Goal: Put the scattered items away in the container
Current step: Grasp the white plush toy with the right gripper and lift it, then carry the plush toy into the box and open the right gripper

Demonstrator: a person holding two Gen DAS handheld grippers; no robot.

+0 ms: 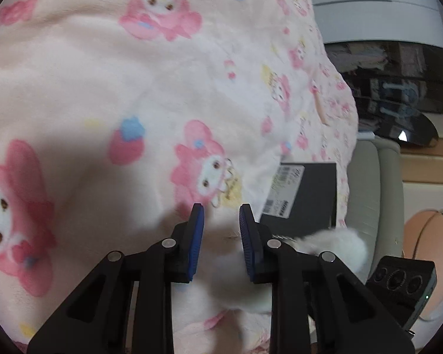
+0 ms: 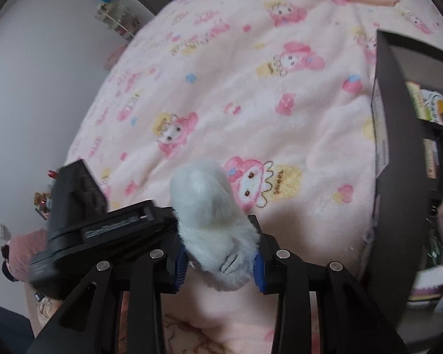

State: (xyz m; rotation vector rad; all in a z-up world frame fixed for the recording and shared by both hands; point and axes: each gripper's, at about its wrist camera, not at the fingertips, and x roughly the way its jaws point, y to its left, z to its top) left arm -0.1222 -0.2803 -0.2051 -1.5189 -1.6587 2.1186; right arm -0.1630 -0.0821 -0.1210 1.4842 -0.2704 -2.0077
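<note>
My right gripper (image 2: 221, 261) is shut on a white fluffy plush toy (image 2: 209, 206) and holds it above the pink blanket (image 2: 236, 94). The toy also shows at the lower right of the left wrist view (image 1: 336, 246). My left gripper (image 1: 221, 242) is open and empty, just left of the toy, over the blanket (image 1: 103, 88). The black box container (image 2: 410, 153) stands open at the right of the right wrist view, with several items inside. It also shows in the left wrist view (image 1: 307, 197) ahead and right of my left gripper.
The left gripper's black body (image 2: 103, 224) sits close at the left of the right wrist view. The bed edge meets a grey wall (image 2: 29, 88). A beige chair (image 1: 378, 194) and a dark glossy appliance (image 1: 398, 88) stand beyond the bed.
</note>
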